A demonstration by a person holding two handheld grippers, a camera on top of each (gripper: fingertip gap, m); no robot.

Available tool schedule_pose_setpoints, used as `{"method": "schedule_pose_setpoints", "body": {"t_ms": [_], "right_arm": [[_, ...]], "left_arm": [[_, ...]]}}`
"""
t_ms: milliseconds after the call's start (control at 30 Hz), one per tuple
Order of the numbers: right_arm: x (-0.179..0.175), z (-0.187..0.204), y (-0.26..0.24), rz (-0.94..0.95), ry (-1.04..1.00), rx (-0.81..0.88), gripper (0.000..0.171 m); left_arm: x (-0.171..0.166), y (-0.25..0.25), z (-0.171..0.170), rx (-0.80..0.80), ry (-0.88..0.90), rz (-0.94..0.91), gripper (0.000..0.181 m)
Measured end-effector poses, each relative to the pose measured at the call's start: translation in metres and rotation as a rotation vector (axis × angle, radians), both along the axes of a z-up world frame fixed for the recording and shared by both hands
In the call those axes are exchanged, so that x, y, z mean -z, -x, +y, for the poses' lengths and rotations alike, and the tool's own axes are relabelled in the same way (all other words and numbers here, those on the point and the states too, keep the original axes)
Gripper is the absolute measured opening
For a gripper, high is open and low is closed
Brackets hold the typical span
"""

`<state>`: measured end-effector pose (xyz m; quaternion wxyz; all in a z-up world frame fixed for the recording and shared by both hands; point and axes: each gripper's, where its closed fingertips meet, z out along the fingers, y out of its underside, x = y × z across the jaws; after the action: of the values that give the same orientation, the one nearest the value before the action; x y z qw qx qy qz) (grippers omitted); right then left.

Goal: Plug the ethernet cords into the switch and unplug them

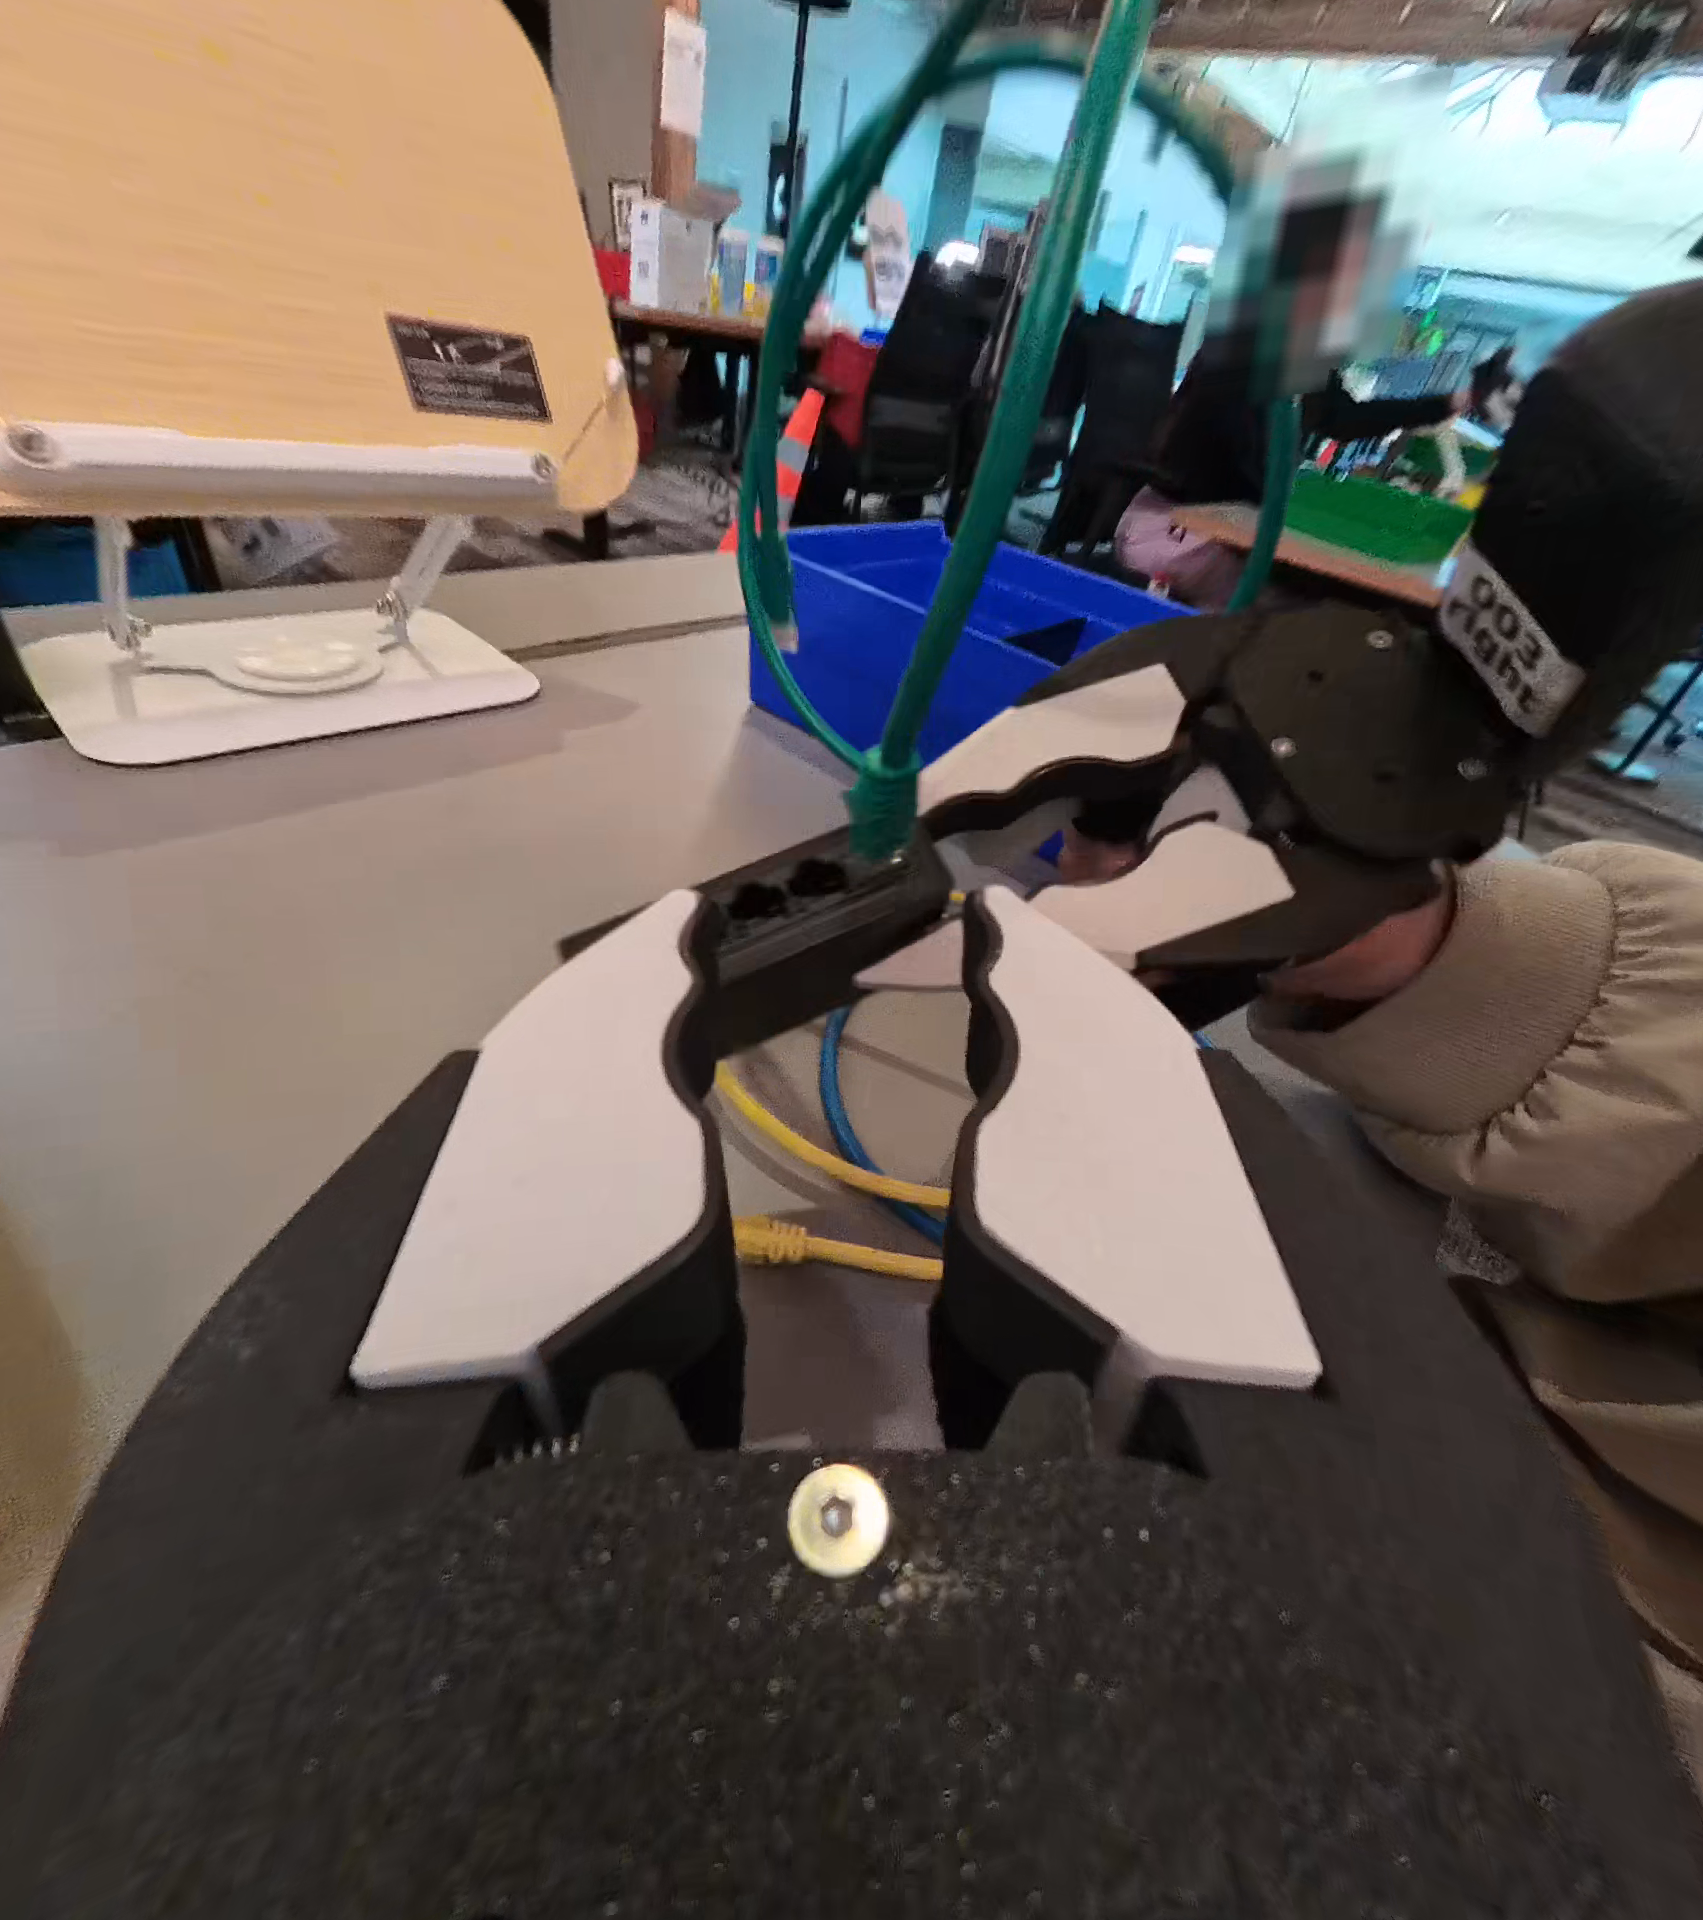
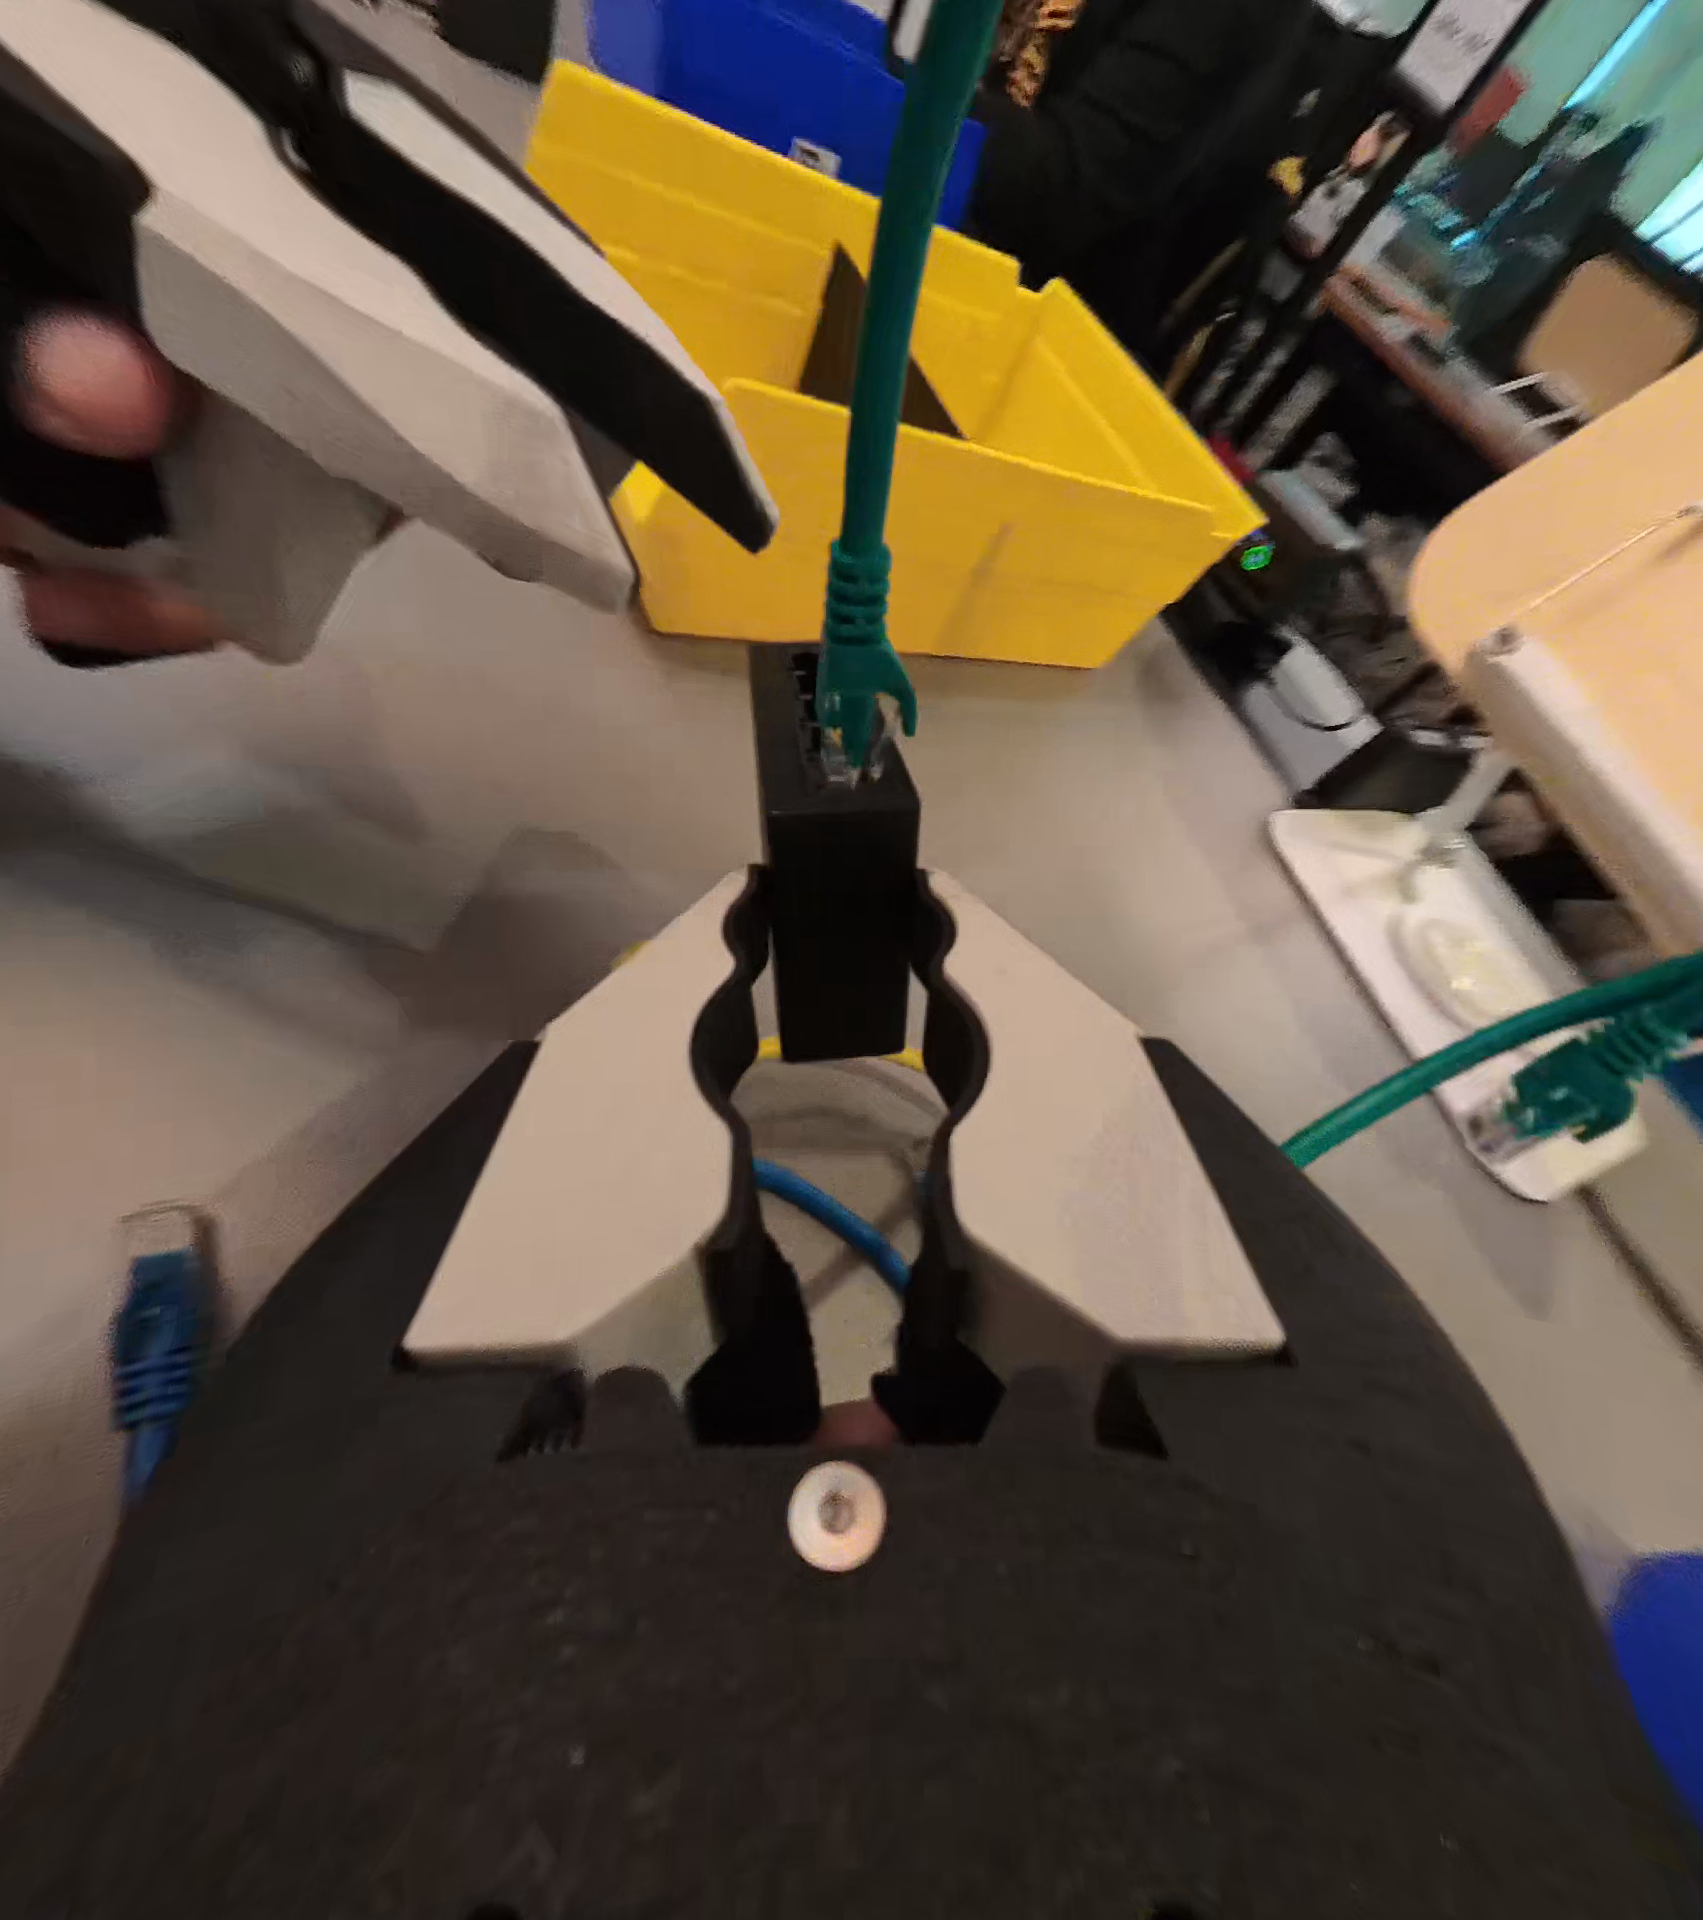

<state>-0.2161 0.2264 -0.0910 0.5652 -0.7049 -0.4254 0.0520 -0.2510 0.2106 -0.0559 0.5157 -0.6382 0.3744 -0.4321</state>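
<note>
While the right gripper has its fingers closed on one end of the little black switch, it holds the switch up off the table. The left gripper has its fingers apart, close to the switch. I think it holds nothing.

Under them lie a blue cord and a yellow cord. A green cord goes straight up from the switch, and its plug sits in a hole at the near end. A yellow bin stands farther back.

The switch looks light, hard and smooth, so it could slip. The cord is bendy, so I would grab the hard plug, not the wire. Its small clear clip looks easy to snap.

A white label on the right gripper has writing. So does a dark plate on the wooden stand.
</note>
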Motion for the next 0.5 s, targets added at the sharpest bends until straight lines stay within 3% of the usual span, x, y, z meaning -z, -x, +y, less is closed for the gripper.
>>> {"method": "schedule_pose_setpoints", "body": {"t_ms": [100, 333, 500], "right_arm": [[0.002, 0.002, -0.001, -0.067, -0.095, 0.049, 0.026], [0.007, -0.002, 0.004, -0.188, -0.208, 0.063, 0.026], [0.007, -0.003, 0.005, -0.181, -0.219, 0.061, 0.026]], "left_arm": [[0.002, -0.013, -0.002, -0.039, -0.017, 0.047, 0.041], [0.003, -0.025, -0.001, -0.052, -0.041, 0.099, 0.012], [0.004, -0.023, -0.001, -0.082, -0.075, 0.130, 0.011]]}}
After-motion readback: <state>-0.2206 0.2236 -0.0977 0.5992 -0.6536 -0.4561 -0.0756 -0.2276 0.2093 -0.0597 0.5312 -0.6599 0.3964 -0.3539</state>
